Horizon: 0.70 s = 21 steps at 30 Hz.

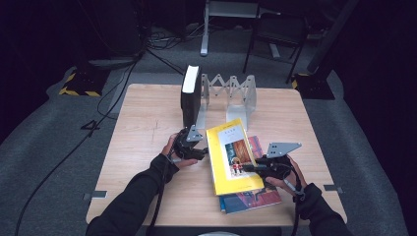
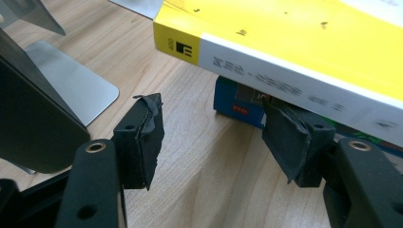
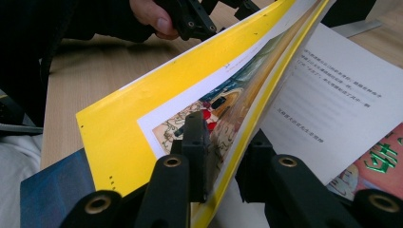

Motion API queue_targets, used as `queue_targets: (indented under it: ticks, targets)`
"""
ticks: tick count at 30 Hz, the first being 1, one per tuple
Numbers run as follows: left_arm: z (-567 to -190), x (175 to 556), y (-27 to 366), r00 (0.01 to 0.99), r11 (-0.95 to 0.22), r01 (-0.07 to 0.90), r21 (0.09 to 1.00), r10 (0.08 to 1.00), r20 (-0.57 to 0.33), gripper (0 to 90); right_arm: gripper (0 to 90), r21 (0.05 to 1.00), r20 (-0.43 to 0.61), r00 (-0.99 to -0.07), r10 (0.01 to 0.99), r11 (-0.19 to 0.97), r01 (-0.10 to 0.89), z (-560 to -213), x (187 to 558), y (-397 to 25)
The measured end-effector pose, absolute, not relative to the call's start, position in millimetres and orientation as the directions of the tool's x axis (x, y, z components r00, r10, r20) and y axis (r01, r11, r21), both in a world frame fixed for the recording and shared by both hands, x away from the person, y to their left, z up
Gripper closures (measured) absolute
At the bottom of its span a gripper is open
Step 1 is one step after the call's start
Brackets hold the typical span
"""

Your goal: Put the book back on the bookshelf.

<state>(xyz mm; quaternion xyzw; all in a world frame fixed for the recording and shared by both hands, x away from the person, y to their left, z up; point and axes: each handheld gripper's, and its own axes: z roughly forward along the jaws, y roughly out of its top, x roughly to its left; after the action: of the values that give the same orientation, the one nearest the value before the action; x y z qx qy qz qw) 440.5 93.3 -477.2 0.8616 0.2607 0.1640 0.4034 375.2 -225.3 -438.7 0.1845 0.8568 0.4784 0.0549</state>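
A yellow book (image 1: 231, 155) lies on a blue and red book (image 1: 255, 196) at the front middle of the table. My right gripper (image 1: 245, 168) is shut on the yellow book's front cover (image 3: 142, 114) at its right edge, lifting it off a white printed page (image 3: 332, 99). My left gripper (image 1: 202, 151) sits at the yellow book's left side, open. In the left gripper view, the left gripper (image 2: 216, 137) faces the yellow spine (image 2: 294, 71), with its right pad (image 2: 290, 137) tucked under that spine beside the blue book (image 2: 237, 102).
A black book (image 1: 191, 96) stands upright in a metal folding book rack (image 1: 231, 91) at the table's back middle. Its base plate (image 2: 71, 85) lies just left of my left gripper. The wooden table (image 1: 142, 128) has bare room on the left and far right.
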Motion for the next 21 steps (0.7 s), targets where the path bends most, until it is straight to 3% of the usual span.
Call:
queue_targets:
  ticks: [5, 13, 16, 19, 21]
  targets:
    - [-466.4, 446.6, 101.3, 0.817, -0.478, 0.33, 0.814, 0.576, 0.007, 45.5, 75.9, 0.858, 0.044, -0.932, 0.361, 0.465, 0.22, -435.4, 370.0, -227.0]
    - [-435.3, 455.1, 100.1, 0.846, -0.469, 0.266, 0.843, 0.533, 0.029, 59.7, 76.0, 0.888, -0.061, -0.927, 0.371, 0.445, 0.12, -428.6, 361.9, -229.4]
    - [-424.0, 460.2, 101.4, 0.865, -0.425, 0.26, 0.867, 0.502, -0.014, 62.2, 75.8, 0.901, -0.097, -0.922, 0.376, 0.426, 0.079, -426.7, 359.2, -232.4]
    - [-416.4, 460.4, 98.7, 0.885, -0.419, 0.234, 0.877, 0.465, -0.014, 73.5, 72.3, 0.908, -0.108, -0.925, 0.364, 0.416, 0.058, -424.6, 359.7, -233.6]
    - [-411.5, 458.9, 96.6, 0.902, -0.412, 0.209, 0.887, 0.431, -0.012, 76.0, 62.5, 0.906, -0.114, -0.931, 0.345, 0.421, 0.045, -420.7, 359.6, -233.0]
